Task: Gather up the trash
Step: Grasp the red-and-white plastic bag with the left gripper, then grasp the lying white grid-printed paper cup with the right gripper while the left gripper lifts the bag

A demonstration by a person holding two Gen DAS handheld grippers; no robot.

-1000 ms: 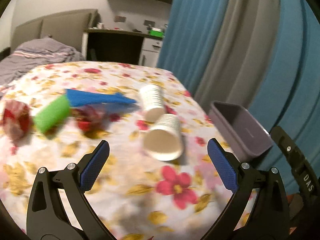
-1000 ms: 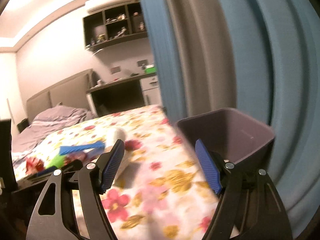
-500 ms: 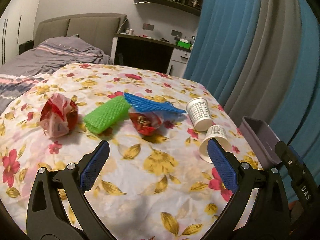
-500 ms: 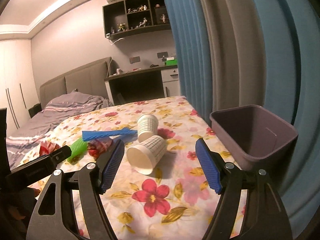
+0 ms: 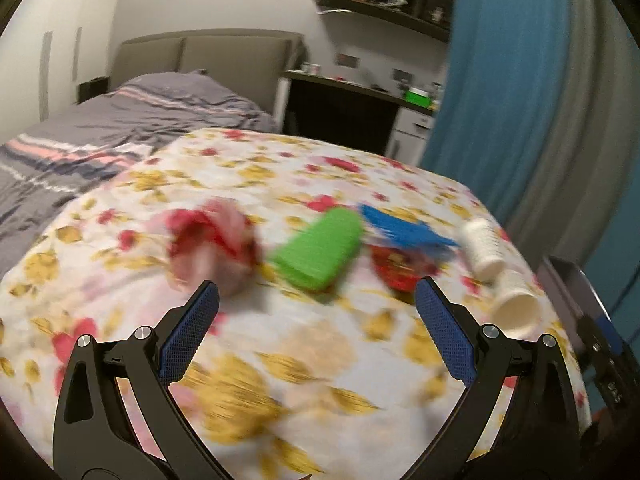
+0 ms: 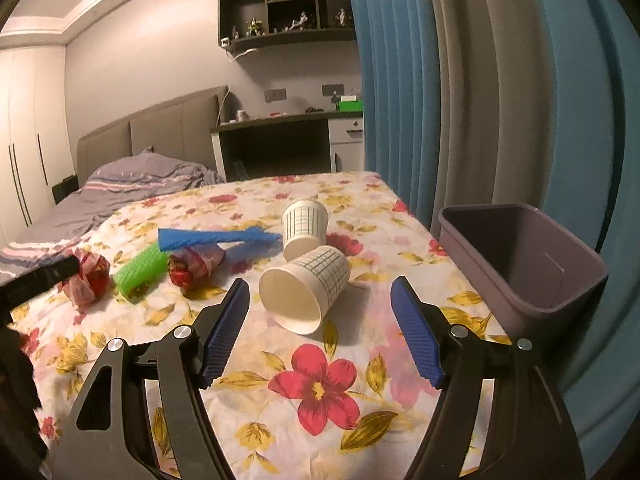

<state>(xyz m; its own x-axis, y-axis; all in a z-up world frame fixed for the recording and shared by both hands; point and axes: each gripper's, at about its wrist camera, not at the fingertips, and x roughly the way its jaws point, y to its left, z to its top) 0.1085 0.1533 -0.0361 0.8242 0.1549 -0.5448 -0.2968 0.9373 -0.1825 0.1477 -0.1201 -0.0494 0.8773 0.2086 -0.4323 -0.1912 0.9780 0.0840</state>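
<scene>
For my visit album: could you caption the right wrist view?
Open right gripper faces a tipped paper cup on the floral cloth, purple bin alongside.

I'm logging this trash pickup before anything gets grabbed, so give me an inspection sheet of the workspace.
Surface: floral tablecloth over the table, nothing spilled.
Job's things: two paper cups, one on its side with its mouth toward the camera, one upside down behind it; blue mesh sleeve; green mesh sleeve; two crumpled red wrappers; purple bin at the table's right edge, apparently empty.
Clutter: nothing seen.
Grippers: left gripper and right gripper, jaws open, holding nothing.
Cables: one hanging under the wall shelf.
Surroundings: bed, desk, blue curtain.
</scene>
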